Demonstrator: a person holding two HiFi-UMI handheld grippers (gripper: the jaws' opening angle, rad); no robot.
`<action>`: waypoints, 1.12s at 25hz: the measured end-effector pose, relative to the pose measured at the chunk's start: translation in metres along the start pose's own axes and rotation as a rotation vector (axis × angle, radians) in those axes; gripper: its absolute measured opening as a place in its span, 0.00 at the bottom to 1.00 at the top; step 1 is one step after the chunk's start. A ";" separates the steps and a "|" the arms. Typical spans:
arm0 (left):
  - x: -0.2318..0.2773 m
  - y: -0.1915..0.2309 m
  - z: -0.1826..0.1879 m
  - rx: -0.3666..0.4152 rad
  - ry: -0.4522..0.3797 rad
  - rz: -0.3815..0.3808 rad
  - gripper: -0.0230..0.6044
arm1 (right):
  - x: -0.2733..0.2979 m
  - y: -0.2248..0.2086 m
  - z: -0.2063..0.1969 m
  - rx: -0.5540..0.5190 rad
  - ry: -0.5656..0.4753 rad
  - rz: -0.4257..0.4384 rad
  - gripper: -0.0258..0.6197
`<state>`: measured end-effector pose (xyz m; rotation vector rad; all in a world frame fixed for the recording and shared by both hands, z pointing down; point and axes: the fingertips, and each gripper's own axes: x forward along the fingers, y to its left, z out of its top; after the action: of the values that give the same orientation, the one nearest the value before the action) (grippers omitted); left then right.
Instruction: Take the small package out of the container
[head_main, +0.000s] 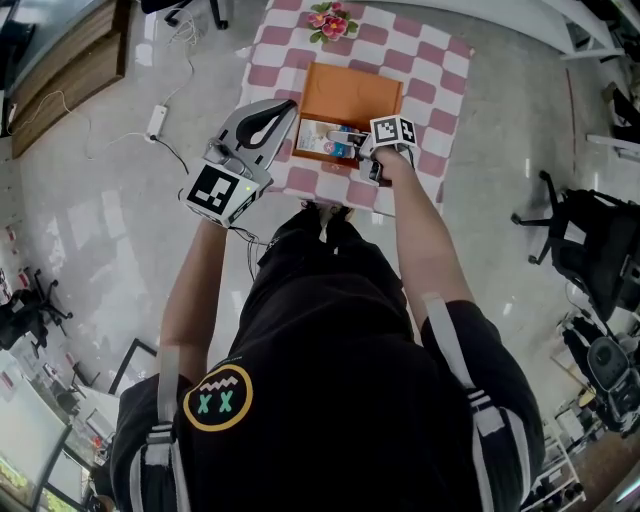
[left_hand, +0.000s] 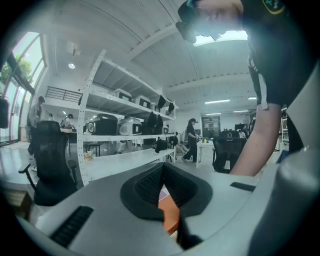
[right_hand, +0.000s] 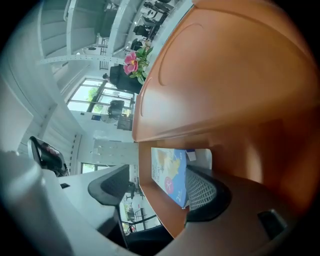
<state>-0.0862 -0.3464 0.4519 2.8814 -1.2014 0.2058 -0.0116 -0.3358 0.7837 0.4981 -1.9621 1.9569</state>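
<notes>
An orange container (head_main: 350, 92) stands on the checkered table (head_main: 445, 90), its lid tipped back. A small blue and yellow package (head_main: 328, 146) lies inside with other packets. My right gripper (head_main: 366, 152) reaches into its front right corner. In the right gripper view, the gripper (right_hand: 157, 189) straddles the container's wall (right_hand: 155, 210) and the package (right_hand: 169, 172). One pad (right_hand: 201, 192) lies against the package inside; the other stays clear outside the wall. My left gripper (head_main: 291, 106) hovers at the container's left, shut and empty. Below its meeting pads (left_hand: 150, 184) shows a strip of orange container (left_hand: 171, 212).
A pot of pink flowers (head_main: 333, 22) stands at the table's far edge behind the lid. A power strip with cable (head_main: 157, 120) lies on the shiny floor to the left. Black office chairs (head_main: 585, 245) stand to the right.
</notes>
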 end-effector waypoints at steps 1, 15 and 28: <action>0.000 0.000 -0.001 -0.002 0.001 -0.001 0.06 | -0.002 -0.001 0.000 0.001 0.002 0.003 0.57; 0.006 -0.001 0.003 0.003 -0.005 -0.023 0.06 | -0.010 0.007 -0.003 -0.080 0.006 0.035 0.07; 0.008 -0.015 0.006 0.009 -0.017 -0.049 0.06 | -0.050 0.058 0.007 -0.310 -0.100 0.062 0.07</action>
<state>-0.0692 -0.3423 0.4480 2.9224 -1.1333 0.1870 0.0056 -0.3424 0.7094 0.4645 -2.3146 1.6446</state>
